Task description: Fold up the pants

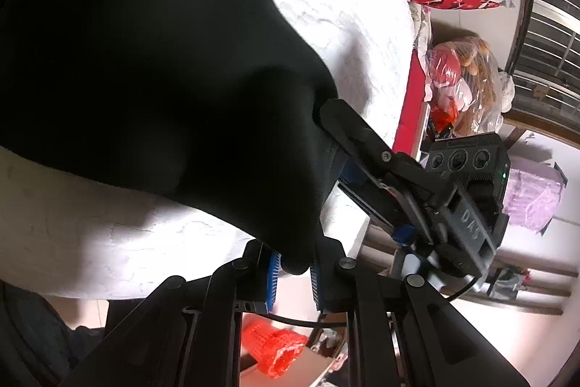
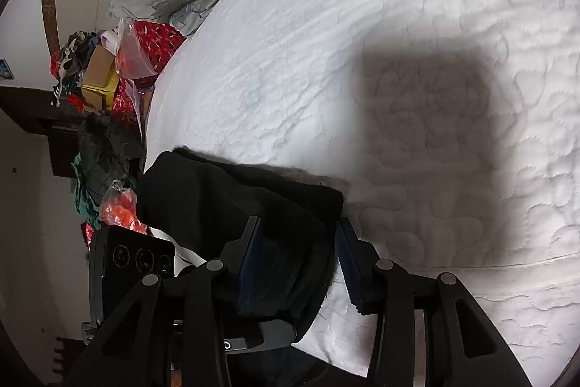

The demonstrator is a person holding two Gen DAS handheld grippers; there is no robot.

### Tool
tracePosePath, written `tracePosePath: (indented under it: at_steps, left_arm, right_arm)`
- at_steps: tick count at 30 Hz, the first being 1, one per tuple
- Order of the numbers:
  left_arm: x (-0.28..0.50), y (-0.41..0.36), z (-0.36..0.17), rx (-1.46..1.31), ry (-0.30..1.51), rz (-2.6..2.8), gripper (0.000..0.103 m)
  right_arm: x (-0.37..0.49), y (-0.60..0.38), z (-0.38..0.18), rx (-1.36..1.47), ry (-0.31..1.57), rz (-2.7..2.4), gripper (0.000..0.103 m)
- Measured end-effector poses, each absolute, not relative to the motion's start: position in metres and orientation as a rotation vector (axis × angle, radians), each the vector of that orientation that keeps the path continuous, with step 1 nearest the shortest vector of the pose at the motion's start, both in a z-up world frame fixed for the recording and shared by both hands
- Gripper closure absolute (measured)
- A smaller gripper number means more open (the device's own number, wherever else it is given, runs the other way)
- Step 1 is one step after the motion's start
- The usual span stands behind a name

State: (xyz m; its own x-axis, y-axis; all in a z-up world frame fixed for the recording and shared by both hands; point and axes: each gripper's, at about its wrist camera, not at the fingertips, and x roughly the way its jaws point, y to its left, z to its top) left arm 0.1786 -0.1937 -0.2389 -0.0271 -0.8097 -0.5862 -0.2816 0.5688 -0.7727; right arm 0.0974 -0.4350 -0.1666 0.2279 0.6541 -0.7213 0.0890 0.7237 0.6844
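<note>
Black pants [image 1: 137, 60] run past the frame's left edge.

Both wrist views close, angled down at the white bed [image 2: 362, 42], sharing black pants [image 1: 145, 60]

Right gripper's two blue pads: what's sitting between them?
The black pants. In the right wrist view a fold lies between the right gripper's spread pads, unpinched, on the white quilt.

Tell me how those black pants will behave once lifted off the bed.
Probably floppy: the black pants bulge and drape from the left tongs. Likely to sag wherever unsupported, as the cloth lies slack between the open right tongs.
</note>
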Motion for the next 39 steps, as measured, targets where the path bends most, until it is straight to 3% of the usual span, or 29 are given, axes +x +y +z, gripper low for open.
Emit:
tracePosePath:
  at_steps: [2, 5, 7, 10, 15, 17, 25, 30, 32, 33, 39]
  left_arm:
    - [0.182, -0.195, -0.24, -0.943, 1.593, -0.537, 0.09]
    - [0.186, -0.2, -0.244, -0.953, 1.599, -0.532, 0.09]
    - [0.187, -0.204, -0.245, -0.948, 1.601, -0.53, 0.09]
    - [0.188, -0.213, -0.25, -0.937, 1.619, -0.523, 0.09]
    - [0.192, -0.222, -0.256, -0.934, 1.639, -0.513, 0.09]
    - [0.194, -0.227, -0.258, -0.941, 1.645, -0.509, 0.09]
    - [0.206, -0.241, -0.26, -0.95, 1.646, -0.485, 0.089]
    - [0.208, -0.246, -0.263, -0.957, 1.657, -0.486, 0.089]
    - [0.207, -0.243, -0.265, -0.969, 1.661, -0.489, 0.089]
    - [0.207, -0.243, -0.265, -0.971, 1.661, -0.492, 0.089]
    - [0.208, -0.241, -0.271, -0.994, 1.668, -0.501, 0.089]
  right_arm:
    - [0.097, -0.432, -0.167, 0.656, 1.287, 0.444, 0.08]
    - [0.099, -0.432, -0.163, 0.636, 1.259, 0.435, 0.086]
    - [0.101, -0.432, -0.158, 0.603, 1.252, 0.418, 0.085]
    - [0.104, -0.434, -0.162, 0.602, 1.325, 0.381, 0.069]
    - [0.095, -0.438, -0.154, 0.53, 1.298, 0.361, 0.069]
    - [0.094, -0.436, -0.146, 0.493, 1.261, 0.37, 0.086]
    - [0.113, -0.428, -0.131, 0.43, 1.211, 0.375, 0.09]
    - [0.114, -0.453, -0.145, 0.564, 1.223, 0.338, 0.078]
    - [0.11, -0.464, -0.147, 0.636, 1.218, 0.364, 0.057]
    - [0.107, -0.468, -0.15, 0.667, 1.229, 0.369, 0.053]
    - [0.096, -0.472, -0.177, 0.805, 1.23, 0.468, 0.052]
